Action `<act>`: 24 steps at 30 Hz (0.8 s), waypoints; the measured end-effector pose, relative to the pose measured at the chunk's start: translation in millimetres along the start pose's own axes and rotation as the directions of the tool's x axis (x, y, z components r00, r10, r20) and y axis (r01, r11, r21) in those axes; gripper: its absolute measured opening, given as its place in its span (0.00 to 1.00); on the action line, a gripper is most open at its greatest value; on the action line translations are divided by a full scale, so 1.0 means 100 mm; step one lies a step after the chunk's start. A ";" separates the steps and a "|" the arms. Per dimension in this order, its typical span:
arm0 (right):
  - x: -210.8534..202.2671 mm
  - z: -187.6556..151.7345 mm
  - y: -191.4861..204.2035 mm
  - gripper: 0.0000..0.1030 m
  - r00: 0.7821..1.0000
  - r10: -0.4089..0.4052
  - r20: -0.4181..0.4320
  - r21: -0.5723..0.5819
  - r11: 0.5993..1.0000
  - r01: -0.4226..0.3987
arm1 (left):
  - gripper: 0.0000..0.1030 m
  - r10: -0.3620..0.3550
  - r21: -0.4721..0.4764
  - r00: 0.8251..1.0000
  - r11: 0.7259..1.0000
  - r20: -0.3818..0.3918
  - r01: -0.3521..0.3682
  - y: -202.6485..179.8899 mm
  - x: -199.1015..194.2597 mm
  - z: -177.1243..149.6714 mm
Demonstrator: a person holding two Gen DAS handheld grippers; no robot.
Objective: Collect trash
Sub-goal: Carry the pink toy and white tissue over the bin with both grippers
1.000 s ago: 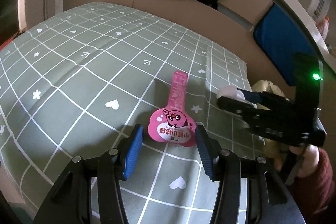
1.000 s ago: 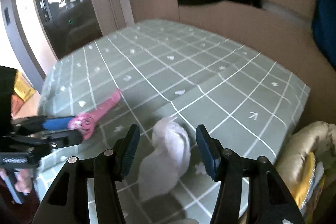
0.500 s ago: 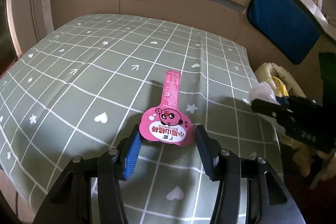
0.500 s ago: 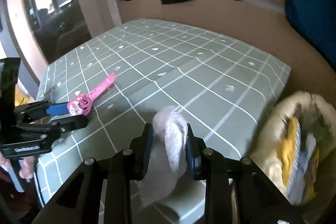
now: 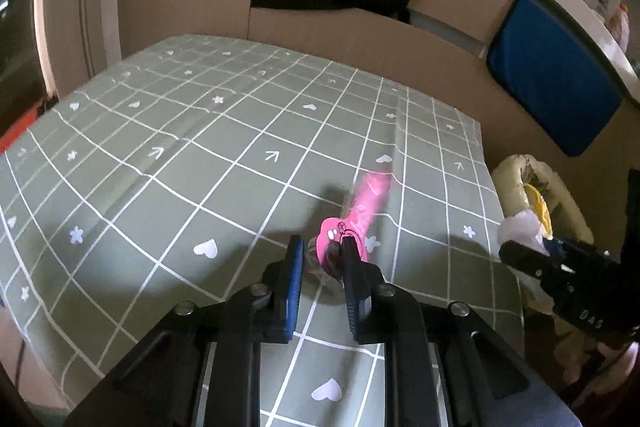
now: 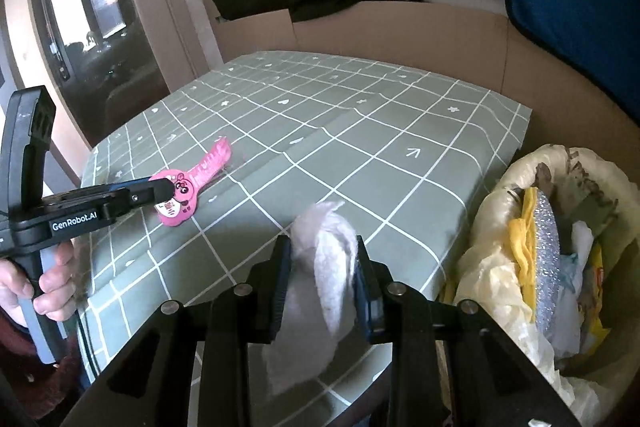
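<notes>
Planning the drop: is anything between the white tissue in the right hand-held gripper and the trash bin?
Nothing visible. The crumpled white tissue sits clamped in the right hand-held gripper; the bag-lined trash bin stands open beside the table edge.

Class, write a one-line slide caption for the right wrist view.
Right claw grips crumpled white tissue beside lined trash bin; left claw pinches pink wrapper.

A home room, green checked tablecloth [image 5: 168, 163] with hearts, lined trash bin [image 6: 560, 267], cardboard boxes [image 6: 400, 35], window [image 6: 92, 7]
</notes>
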State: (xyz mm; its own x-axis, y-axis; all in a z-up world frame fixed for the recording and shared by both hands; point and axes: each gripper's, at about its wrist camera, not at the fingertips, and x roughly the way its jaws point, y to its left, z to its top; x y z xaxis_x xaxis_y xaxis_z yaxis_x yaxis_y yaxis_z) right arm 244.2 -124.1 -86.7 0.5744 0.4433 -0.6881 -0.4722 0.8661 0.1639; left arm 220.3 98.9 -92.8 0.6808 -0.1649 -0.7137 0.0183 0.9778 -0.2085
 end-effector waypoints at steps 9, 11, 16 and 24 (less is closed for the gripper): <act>-0.17 0.04 0.06 0.26 0.999 -0.013 0.043 -0.014 1.000 0.014 | 0.17 -0.007 0.014 0.997 1.000 0.077 0.006 -0.11 -0.22 0.03; -0.23 0.06 0.06 0.26 0.998 -0.016 0.059 -0.010 1.000 0.017 | 0.17 -0.005 0.032 0.993 0.999 0.118 0.002 -0.17 -0.31 0.06; -0.46 0.15 0.08 0.26 0.992 -0.031 0.120 -0.012 0.999 0.032 | 0.17 -0.020 0.066 0.979 0.998 0.201 0.007 -0.37 -0.50 0.17; -0.98 0.28 0.03 0.26 0.966 -0.102 0.240 -0.022 0.994 0.110 | 0.16 -0.113 0.164 0.936 0.985 0.332 0.061 -0.89 -0.81 0.41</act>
State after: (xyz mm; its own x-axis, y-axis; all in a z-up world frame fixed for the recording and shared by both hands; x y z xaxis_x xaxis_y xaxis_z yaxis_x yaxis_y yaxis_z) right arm 205.2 -158.2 1.5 0.7628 0.3953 -0.5117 -0.4205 0.9044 0.0718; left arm 193.4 30.3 11.4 0.8786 -0.2224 -0.4226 0.1797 0.9739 -0.1390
